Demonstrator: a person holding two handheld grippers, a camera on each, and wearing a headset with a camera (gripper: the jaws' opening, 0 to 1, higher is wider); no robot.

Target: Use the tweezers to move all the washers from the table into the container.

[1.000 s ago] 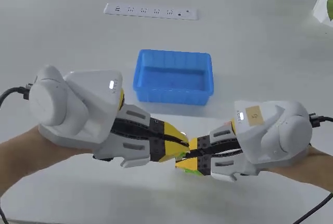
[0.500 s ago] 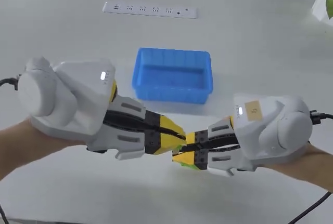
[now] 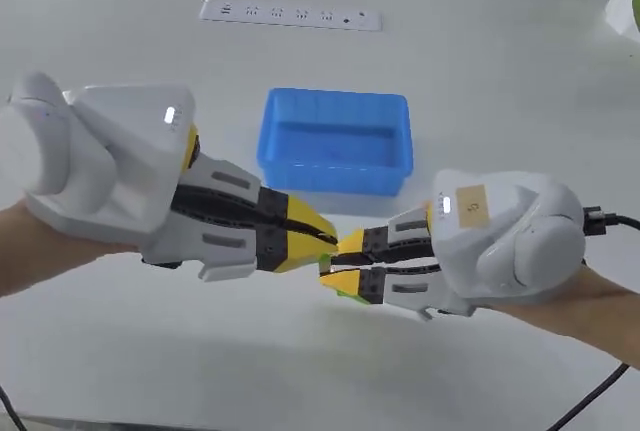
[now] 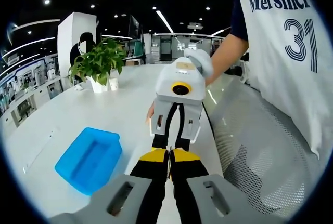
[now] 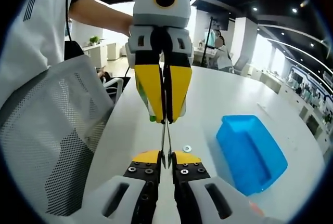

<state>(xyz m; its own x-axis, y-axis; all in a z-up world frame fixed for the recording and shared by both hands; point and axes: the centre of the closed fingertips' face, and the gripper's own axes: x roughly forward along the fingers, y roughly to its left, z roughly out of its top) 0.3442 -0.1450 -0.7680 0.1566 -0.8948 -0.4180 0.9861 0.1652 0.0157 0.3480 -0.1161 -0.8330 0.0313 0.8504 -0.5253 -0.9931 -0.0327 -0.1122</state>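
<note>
Right up close in the right gripper view, the right tool (image 5: 165, 157) is clenched on the thin metal tweezers (image 5: 165, 140), its yellow-tipped jaws pressing on the blades from either side. Follow the tweezers along and there is the left tool (image 5: 165, 116), nose to nose with the right one. Its long yellow jaws are clamped on the other end, and a sliver of green shows at the jaw edge. So both tools are gripping the tweezers, tip to tip, over the white bench (image 3: 480, 71).

In the head view the left tool comes in from the left, angled down, and the right tool comes in from the right. Their yellow tips meet on the near side of the container, with a bit of green peeking out beneath them.

Just beside the tweezers, to their right in the right gripper view, one small washer (image 5: 187, 148) lies flat on the bench, outside the container and apart from it.

Next out is the blue plastic container (image 3: 335, 141), a rectangular tub standing upright with its top open, in the middle of the bench.

Past that, a white power strip (image 3: 290, 16) lies along the far side of the bench. In the left gripper view a leafy potted plant (image 4: 99, 63) stands on the bench beyond the tub.

Off the bench edge, a mesh-backed chair (image 5: 52, 146) sits beside the person.
</note>
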